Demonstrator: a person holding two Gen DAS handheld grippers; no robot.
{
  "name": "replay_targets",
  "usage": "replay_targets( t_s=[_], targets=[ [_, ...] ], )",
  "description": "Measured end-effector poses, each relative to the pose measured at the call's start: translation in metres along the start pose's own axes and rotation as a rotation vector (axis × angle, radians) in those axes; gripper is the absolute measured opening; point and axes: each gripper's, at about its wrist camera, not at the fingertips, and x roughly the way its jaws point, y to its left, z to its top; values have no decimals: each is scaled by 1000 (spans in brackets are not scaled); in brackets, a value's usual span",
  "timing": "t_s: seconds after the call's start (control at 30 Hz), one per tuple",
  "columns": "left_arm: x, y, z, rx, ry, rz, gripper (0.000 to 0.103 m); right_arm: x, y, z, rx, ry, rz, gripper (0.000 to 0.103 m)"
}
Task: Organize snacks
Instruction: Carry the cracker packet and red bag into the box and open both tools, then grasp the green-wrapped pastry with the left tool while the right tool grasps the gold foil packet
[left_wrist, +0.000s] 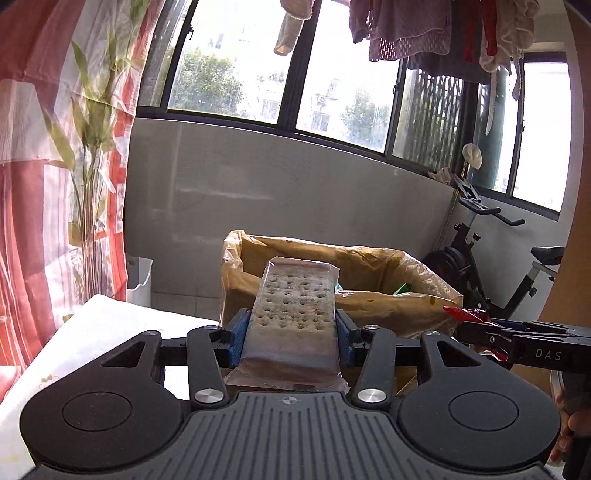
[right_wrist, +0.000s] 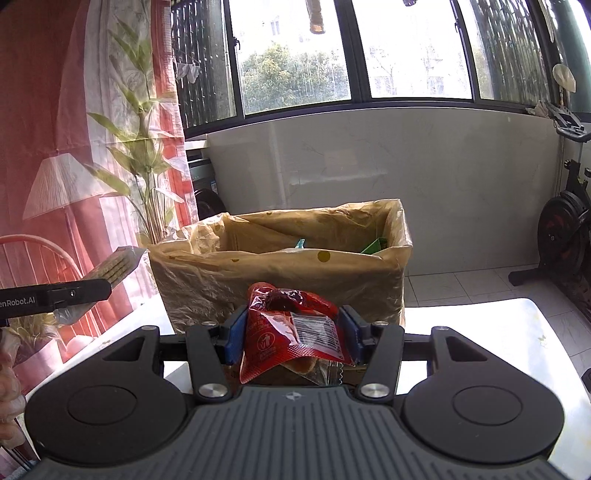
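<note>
My left gripper (left_wrist: 291, 336) is shut on a clear-wrapped pack of dotted crackers (left_wrist: 295, 302), held above the table and pointing at the box. That cracker pack (right_wrist: 118, 264) also shows at the left of the right wrist view. My right gripper (right_wrist: 291, 334) is shut on a red snack packet (right_wrist: 291, 325) with a barcode label. The red packet (left_wrist: 469, 315) sticks out of the right gripper at the right of the left wrist view. Ahead of both stands a cardboard box lined with a tan plastic bag (right_wrist: 280, 273), with green and teal wrappers inside (right_wrist: 375, 245).
The box stands on a white table (right_wrist: 491, 332) (left_wrist: 92, 332). A red floral curtain (left_wrist: 55, 166) hangs at the left. An exercise bike (left_wrist: 491, 266) stands at the right by the window wall. A white bin (left_wrist: 139, 280) sits on the floor behind the table.
</note>
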Motion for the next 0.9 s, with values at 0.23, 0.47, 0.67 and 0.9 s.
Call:
replay_targets(
  t_s=[0.23,0.47,0.67,0.9],
  targets=[
    [51,-13,36,61,-29,-31,50,38,-4,45,-75,-74,-10,55],
    [117,-15,45,65,33,-1,50,111,-18,56,-75,-18,-44,55],
    [151,-15,46,42,91,-11,51,148,-27,54,12,74,-59,63],
    [139,-9,42,60,79,3,68,135,-23,51,6,51,-58,78]
  ],
)
